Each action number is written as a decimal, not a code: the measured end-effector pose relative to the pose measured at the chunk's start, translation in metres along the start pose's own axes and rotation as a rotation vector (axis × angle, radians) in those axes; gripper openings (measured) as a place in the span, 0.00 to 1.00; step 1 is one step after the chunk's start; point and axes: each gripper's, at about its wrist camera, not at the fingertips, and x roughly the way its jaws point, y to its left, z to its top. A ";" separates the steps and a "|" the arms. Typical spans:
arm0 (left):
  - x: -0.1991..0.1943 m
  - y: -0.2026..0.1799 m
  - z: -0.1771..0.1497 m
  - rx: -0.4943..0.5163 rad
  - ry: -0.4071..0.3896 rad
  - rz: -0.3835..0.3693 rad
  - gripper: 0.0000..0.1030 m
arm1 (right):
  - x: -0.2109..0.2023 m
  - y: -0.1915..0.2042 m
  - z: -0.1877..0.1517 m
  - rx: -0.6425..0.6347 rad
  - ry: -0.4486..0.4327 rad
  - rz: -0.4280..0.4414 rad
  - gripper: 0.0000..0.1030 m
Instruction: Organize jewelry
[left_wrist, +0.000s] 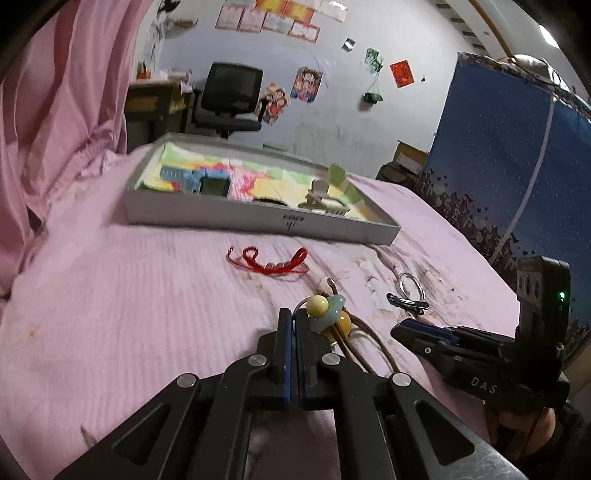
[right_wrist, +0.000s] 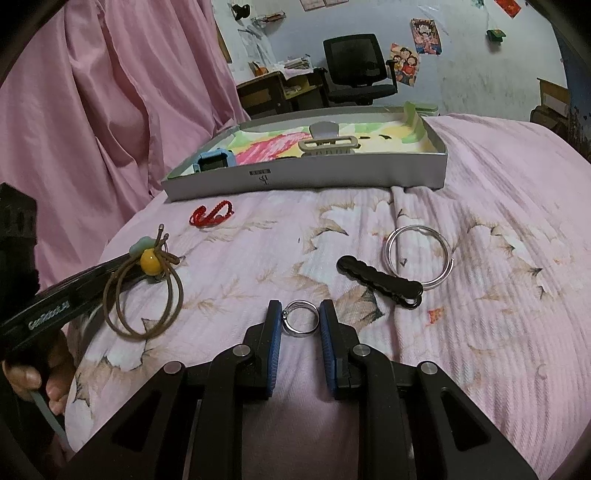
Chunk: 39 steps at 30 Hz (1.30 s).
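- Silver ring (right_wrist: 301, 319) lies flat between the right tool's (right_wrist: 300, 326) parted fingers, lower centre, ungripped.
- Left tool (left_wrist: 294, 325) is clamped on the beaded cord necklace (left_wrist: 325, 314).

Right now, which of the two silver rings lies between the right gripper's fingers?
The small silver ring, between the open right gripper; the large silver bangle lies farther off.

Grey tray (right_wrist: 406, 168) at back of bed; grey claw clip (right_wrist: 328, 144) & blue watch (right_wrist: 216, 162) lie inside. Just in front of tray: red string bracelet (right_wrist: 210, 216). Nearer still: brown cord necklace w/ yellow bead (right_wrist: 150, 261), black hair clip (right_wrist: 380, 280), silver bangle (right_wrist: 419, 254), small silver ring (right_wrist: 301, 319).
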 end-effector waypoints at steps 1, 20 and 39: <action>-0.004 -0.004 0.000 0.012 -0.016 0.007 0.02 | -0.002 0.000 0.000 0.000 -0.007 0.001 0.18; -0.043 -0.023 0.015 0.079 -0.159 0.067 0.02 | -0.017 0.001 0.007 0.008 -0.119 0.032 0.18; -0.043 -0.031 0.051 0.103 -0.286 0.059 0.02 | -0.042 0.006 0.058 -0.030 -0.361 0.025 0.18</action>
